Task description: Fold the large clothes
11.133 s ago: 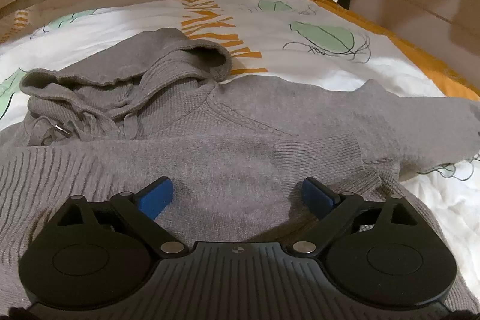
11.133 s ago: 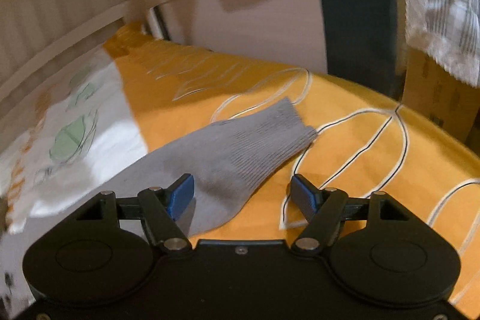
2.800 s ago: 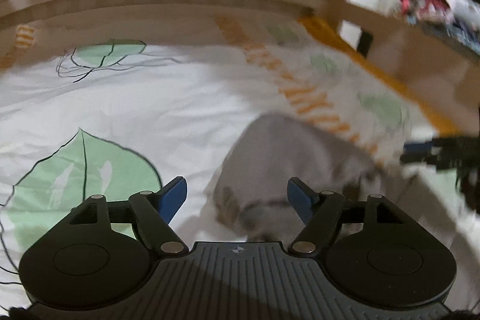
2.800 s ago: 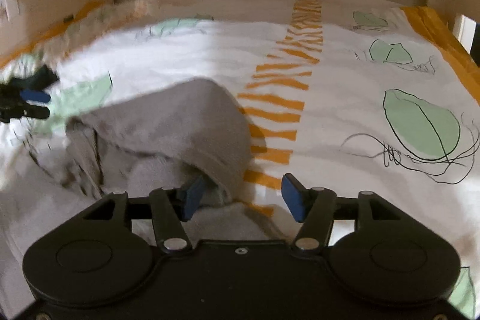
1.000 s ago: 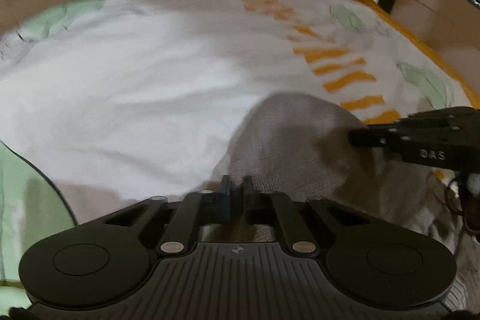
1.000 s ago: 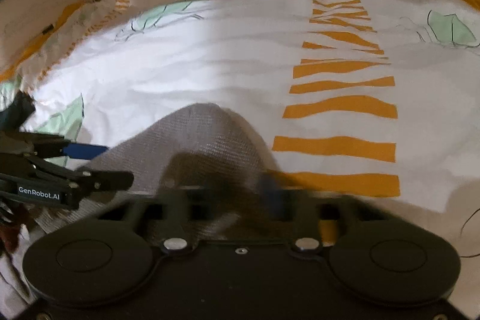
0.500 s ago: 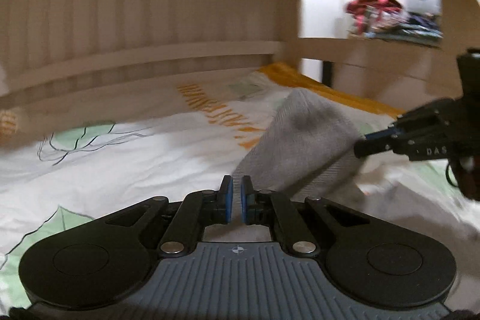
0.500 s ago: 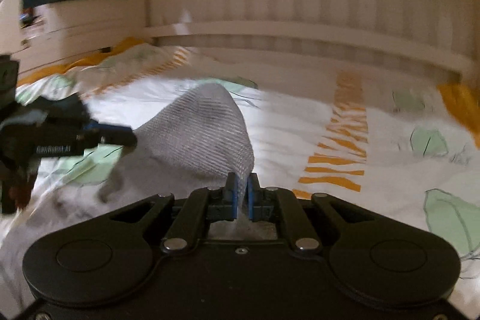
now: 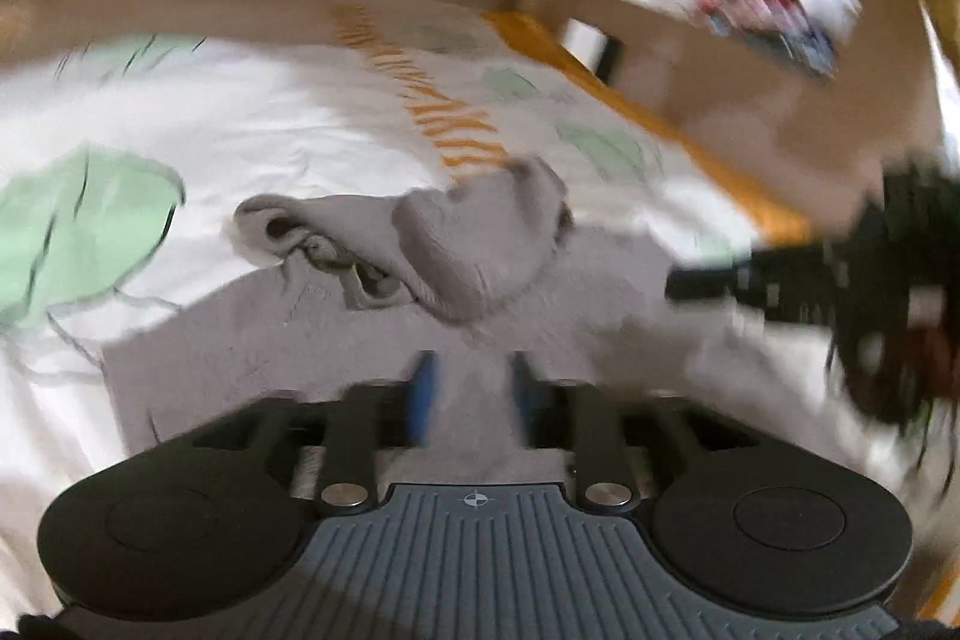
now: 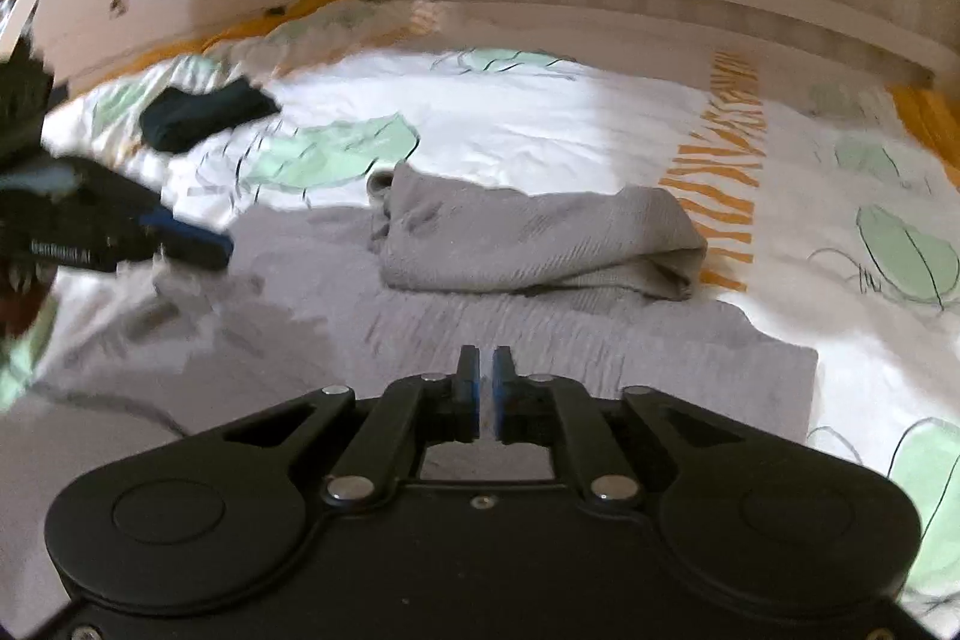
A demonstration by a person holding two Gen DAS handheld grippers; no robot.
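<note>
Hood [image 9: 474, 250] folded down now: half a second ago both claws held it aloft, and it has dropped onto the grey sweater [image 10: 480, 340] on the bedsheet [image 10: 540, 124]. My left gripper [image 9: 471, 388] is opening, nothing between its pads; my right gripper [image 10: 486, 382] is parting too, empty. Seen from my right claw, the hood's long axis runs nine to three o'clock, at twelve o'clock from my fingertips.
</note>
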